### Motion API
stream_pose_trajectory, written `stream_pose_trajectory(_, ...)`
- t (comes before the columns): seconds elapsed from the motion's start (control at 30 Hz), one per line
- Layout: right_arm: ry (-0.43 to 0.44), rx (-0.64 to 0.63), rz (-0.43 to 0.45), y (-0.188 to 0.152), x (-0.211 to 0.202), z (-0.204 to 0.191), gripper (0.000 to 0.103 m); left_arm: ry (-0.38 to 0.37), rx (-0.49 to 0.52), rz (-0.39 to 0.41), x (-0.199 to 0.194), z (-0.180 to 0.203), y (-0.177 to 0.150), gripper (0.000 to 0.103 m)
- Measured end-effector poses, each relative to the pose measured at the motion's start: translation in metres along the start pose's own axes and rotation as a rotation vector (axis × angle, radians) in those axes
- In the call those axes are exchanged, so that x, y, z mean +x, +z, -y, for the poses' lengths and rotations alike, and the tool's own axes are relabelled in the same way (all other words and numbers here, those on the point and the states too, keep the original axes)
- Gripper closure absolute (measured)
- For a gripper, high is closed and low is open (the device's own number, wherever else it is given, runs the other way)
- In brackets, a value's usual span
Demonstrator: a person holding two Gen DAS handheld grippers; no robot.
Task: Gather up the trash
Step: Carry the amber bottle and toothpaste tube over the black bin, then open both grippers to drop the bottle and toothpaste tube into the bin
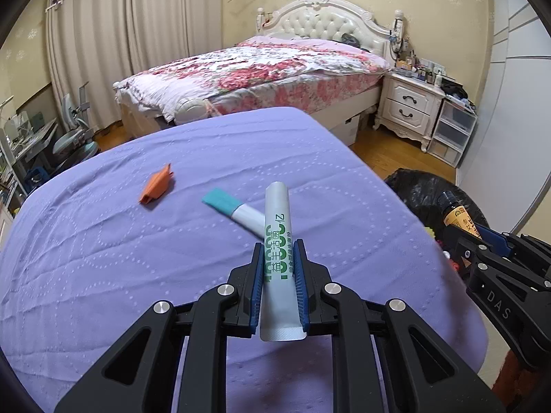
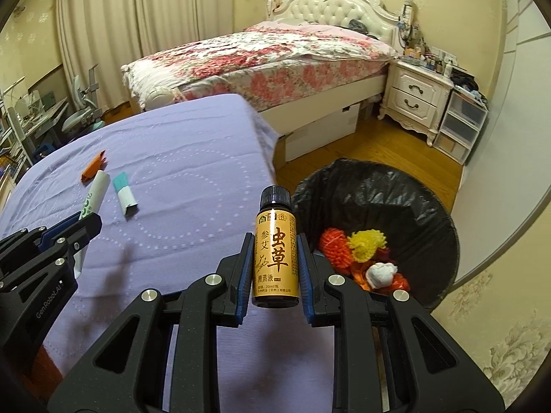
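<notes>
My left gripper (image 1: 278, 246) is shut on a white sachet stick with green print (image 1: 277, 237), held above the purple-covered table (image 1: 103, 258). It also shows in the right wrist view (image 2: 91, 199). My right gripper (image 2: 273, 241) is shut on a small brown bottle with an orange label (image 2: 274, 258), at the table's right edge beside the black-lined trash bin (image 2: 430, 206). The bottle also shows in the left wrist view (image 1: 459, 215). A teal-and-white packet (image 1: 234, 208) and an orange folded wrapper (image 1: 156, 187) lie on the table.
The bin holds orange and yellow foam nets (image 2: 347, 247) and a white wad (image 2: 380, 273). A bed with a floral cover (image 1: 255, 69) stands behind the table, with a white nightstand (image 1: 409, 103) and plastic drawers (image 1: 451, 132) to its right. A desk and chair (image 1: 72, 137) are at left.
</notes>
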State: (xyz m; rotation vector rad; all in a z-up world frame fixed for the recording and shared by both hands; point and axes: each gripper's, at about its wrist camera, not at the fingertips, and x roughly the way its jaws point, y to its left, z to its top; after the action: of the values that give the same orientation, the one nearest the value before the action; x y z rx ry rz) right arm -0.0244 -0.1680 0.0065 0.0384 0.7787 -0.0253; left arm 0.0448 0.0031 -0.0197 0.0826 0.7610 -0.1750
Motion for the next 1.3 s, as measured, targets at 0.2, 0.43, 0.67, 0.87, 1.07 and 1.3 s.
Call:
stream_pose_trajectory(0.2,-0.044,0.043,0.014,0.004,-0.003,0.028,0.080,-0.048,0.041,0.021,0.001,0.027,0.013,0.085)
stream_pose_trajectory(0.43,-0.090,0.094,0.028,0.009,-0.002,0.060,0.080,-0.102,0.097,0.036,0.009,0.065,0.023,0.085)
stream_pose_trajectory(0.67,-0.125,0.127,0.035,0.015,0.006,0.081,0.080,-0.136,0.148,0.029,0.025,0.098,0.028,0.085)
stream_pose_trajectory(0.87,-0.147,0.159,0.031,0.018,0.016,0.096,0.080,-0.146,0.163,0.020,0.039,0.115,0.035,0.085)
stream_pose_trajectory(1.07,-0.159,0.190,0.011,0.018,0.030,0.111,0.080,-0.136,0.181,0.015,0.053,0.128,0.043,0.085)
stream_pose_trajectory(1.3,-0.170,0.216,-0.008,0.017,0.043,0.119,0.080,-0.127,0.195,-0.006,0.071,0.139,0.049,0.085)
